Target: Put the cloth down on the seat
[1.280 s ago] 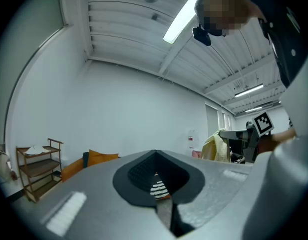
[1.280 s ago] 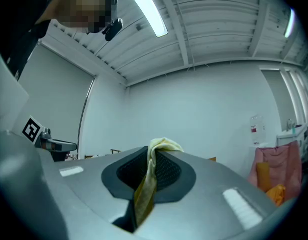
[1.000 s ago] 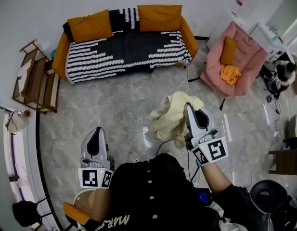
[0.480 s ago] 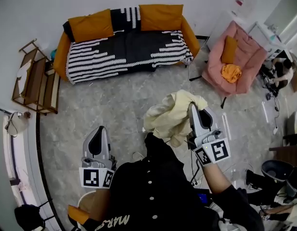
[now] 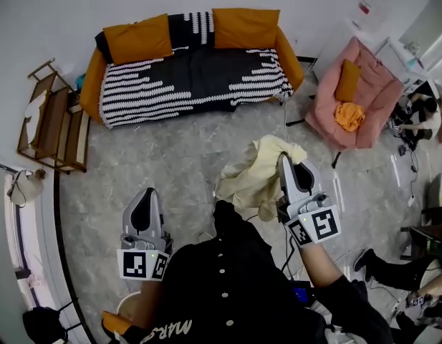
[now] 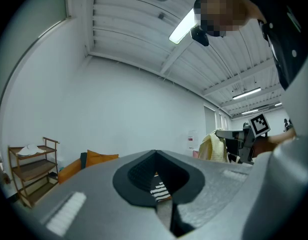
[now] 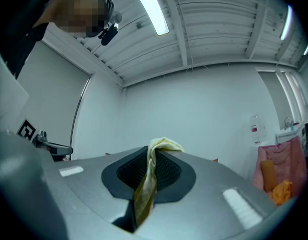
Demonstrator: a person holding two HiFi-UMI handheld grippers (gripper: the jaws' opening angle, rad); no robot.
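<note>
Gripping the pale yellow cloth (image 5: 255, 176) in its jaws, the right gripper (image 5: 282, 161) holds it above the floor (image 5: 174, 153); the left gripper (image 5: 144, 196) has its jaws together, empty.

two grippers (image 5: 144, 196) (image 5: 284, 160); one pale yellow cloth (image 5: 253, 174); one orange sofa (image 5: 92, 72), upper middle; three orange cushions (image 5: 135, 38) (image 5: 246, 27) (image 5: 347, 81); one pink armchair (image 5: 375, 84), upper right; one orange cloth (image 5: 349, 116); one wooden shelf (image 5: 52, 117), left.

This is a living room: a long orange sofa (image 5: 192, 63) with a black-and-white striped cover, a soft pink armchair (image 5: 367, 95) and a brown wooden shelf (image 5: 52, 117) stand on a grey stone floor (image 5: 170, 163).
</note>
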